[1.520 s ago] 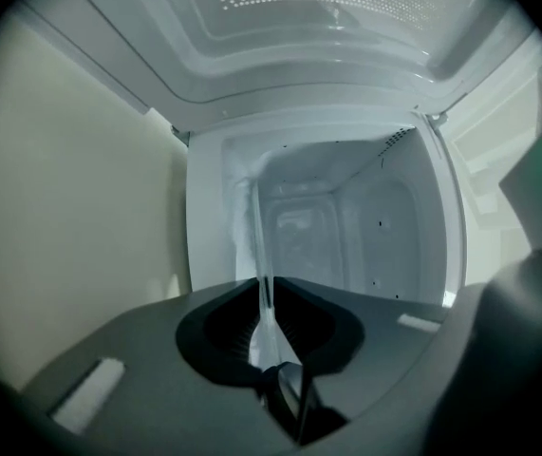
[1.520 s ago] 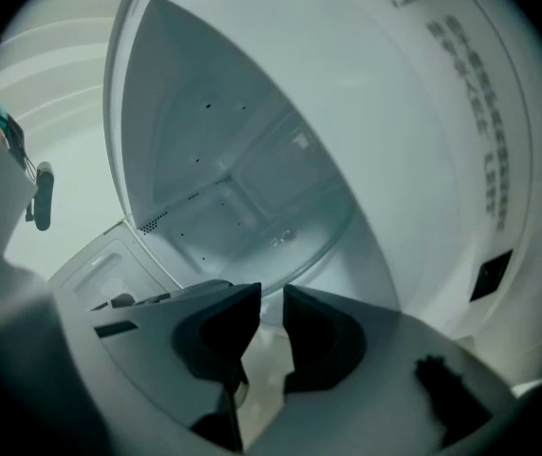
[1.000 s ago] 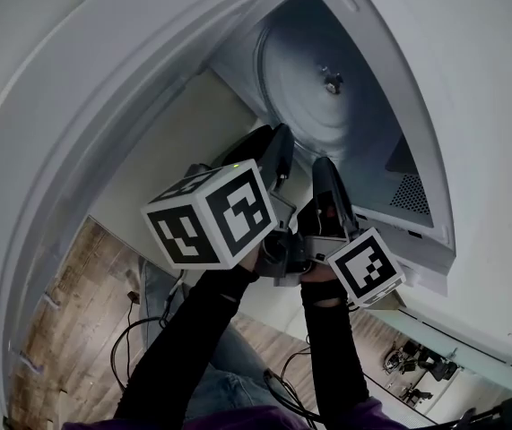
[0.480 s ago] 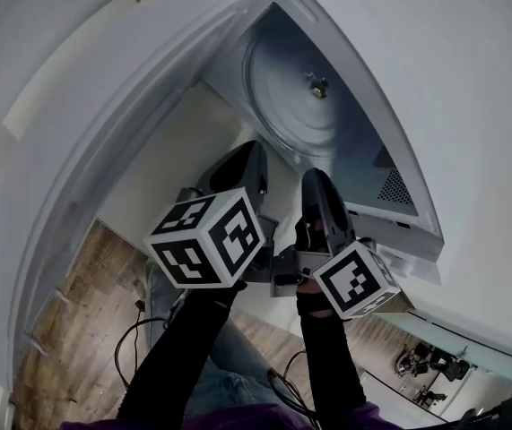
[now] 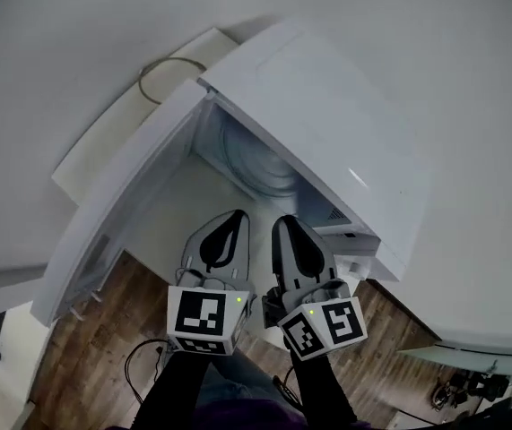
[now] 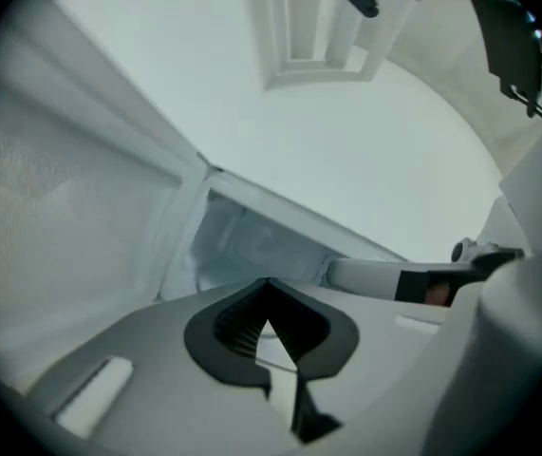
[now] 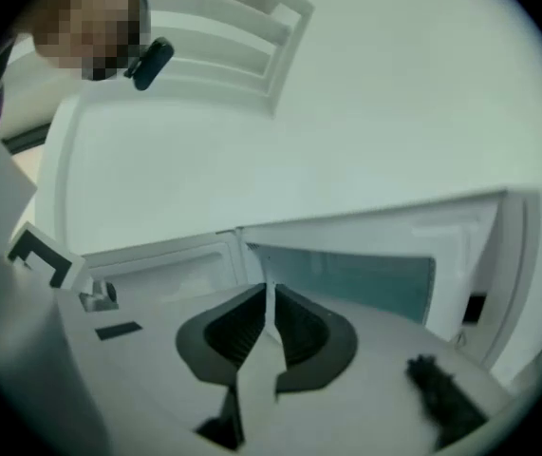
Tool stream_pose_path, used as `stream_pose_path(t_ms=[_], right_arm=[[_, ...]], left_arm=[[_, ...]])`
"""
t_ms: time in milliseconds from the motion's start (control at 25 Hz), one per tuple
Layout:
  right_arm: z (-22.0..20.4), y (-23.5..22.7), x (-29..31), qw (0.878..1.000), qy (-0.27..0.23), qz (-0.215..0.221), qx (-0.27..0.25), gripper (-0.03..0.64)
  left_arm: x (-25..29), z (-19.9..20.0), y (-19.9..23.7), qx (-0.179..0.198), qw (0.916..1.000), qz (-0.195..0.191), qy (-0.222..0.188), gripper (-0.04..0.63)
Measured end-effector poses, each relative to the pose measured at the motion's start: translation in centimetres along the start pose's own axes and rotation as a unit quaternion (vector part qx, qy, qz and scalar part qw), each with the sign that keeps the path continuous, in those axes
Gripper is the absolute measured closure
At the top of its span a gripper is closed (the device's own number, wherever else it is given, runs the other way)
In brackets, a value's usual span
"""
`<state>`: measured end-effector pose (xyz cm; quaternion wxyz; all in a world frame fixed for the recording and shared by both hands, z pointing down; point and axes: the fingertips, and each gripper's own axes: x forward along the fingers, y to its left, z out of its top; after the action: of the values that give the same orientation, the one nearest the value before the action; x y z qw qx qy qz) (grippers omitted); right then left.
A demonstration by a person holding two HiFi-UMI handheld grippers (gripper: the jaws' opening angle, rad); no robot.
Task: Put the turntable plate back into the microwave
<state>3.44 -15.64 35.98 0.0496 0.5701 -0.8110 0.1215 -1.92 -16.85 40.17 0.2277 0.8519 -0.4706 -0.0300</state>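
1. Two grippers are hovering side by side just in front of the open microwave, and both are empty. The left gripper is sitting with its jaws pressed together on nothing. The right gripper is closing its jaws, with only a thin slit showing and nothing between them.
2. The turntable plate is lying inside the cavity, far beyond the jaw tips and well apart from both grippers. By my reading it is already in place.
3. Doing this step well is now about clearance. That means steering both grippers clear of the cavity's near lip and of the door, which is standing swung out to the left. It is also worth checking that the plate is sitting level and centred.
4. Being round, the plate is offering no long axis. It is lying flat, face up, and only part of it is showing under the microwave's roof.
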Motion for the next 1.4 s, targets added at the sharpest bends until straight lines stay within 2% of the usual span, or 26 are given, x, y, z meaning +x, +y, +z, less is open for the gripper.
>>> stream_pose_path(t_ms=[120, 240, 480, 680, 800, 960, 1400], right_arm=[[4.1, 0.8, -1.5, 0.998, -0.046, 0.011, -0.042, 0.581], [6.8, 1.1, -3.8, 0.996, -0.076, 0.013, -0.048, 0.583], [10.5, 1.7, -7.1, 0.988, -0.131, 0.015, -0.078, 0.588], [12.4, 2.9, -8.9, 0.980, -0.163, 0.024, -0.114, 0.598], [12.9, 2.9, -9.7, 0.978, -0.179, 0.019, -0.110, 0.603], [13.2, 2.5, -10.3, 0.977, -0.185, 0.013, -0.102, 0.604], [13.5, 1.7, -11.1, 0.976, -0.187, 0.008, -0.114, 0.606]], left_arm=[[-1.7, 4.6, -1.9, 0.056, 0.9970, 0.006, -0.053, 0.588], [-3.2, 7.2, -4.0, 0.082, 0.9939, 0.011, -0.073, 0.588], [-5.0, 10.1, -7.9, 0.128, 0.9869, 0.002, -0.098, 0.588], [-6.1, 11.6, -10.1, 0.177, 0.9764, 0.003, -0.123, 0.588], [-6.6, 12.6, -11.2, 0.213, 0.9676, 0.005, -0.136, 0.588], [-7.1, 13.1, -11.8, 0.222, 0.9635, 0.007, -0.149, 0.588], [-7.2, 13.2, -12.7, 0.230, 0.9609, 0.004, -0.154, 0.588]])
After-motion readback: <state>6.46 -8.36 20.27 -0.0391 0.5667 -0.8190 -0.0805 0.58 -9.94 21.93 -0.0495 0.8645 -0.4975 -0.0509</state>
